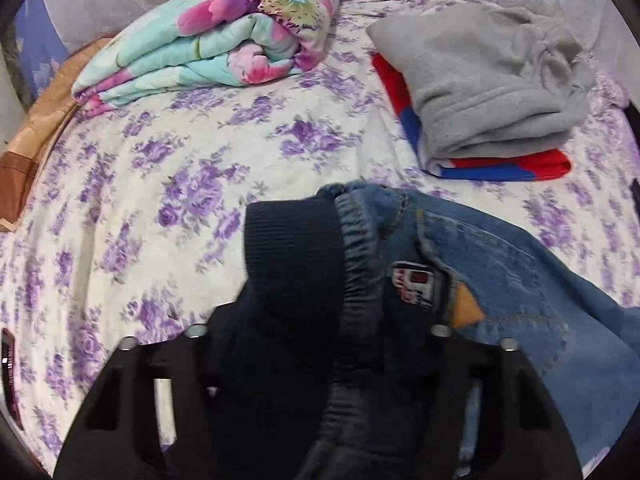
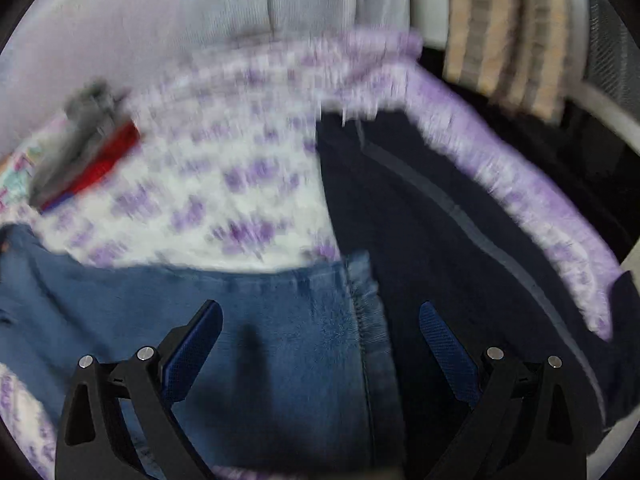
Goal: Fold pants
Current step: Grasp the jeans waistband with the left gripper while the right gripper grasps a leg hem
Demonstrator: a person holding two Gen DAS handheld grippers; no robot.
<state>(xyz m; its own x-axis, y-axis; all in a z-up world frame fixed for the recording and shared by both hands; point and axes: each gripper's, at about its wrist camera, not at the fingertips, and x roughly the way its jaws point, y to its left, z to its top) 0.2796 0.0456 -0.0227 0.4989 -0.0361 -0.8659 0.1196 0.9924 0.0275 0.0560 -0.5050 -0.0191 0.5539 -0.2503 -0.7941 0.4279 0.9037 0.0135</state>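
Blue jeans (image 1: 508,280) with a dark knit waistband (image 1: 296,264) lie on the flowered bedsheet (image 1: 160,184). My left gripper (image 1: 320,344) is shut on the waistband end, which bunches up between its fingers and hides the tips. In the blurred right wrist view, my right gripper (image 2: 320,320) is open, hovering just above the hem end of the jeans (image 2: 280,320), with one blue pad (image 2: 192,344) over denim and the other over a dark navy garment (image 2: 440,240).
A folded floral quilt (image 1: 216,36) lies at the back left. A grey garment (image 1: 488,80) sits on a red and blue one (image 1: 500,166) at the back right. The bed's edge (image 2: 540,196) runs along the right in the right wrist view.
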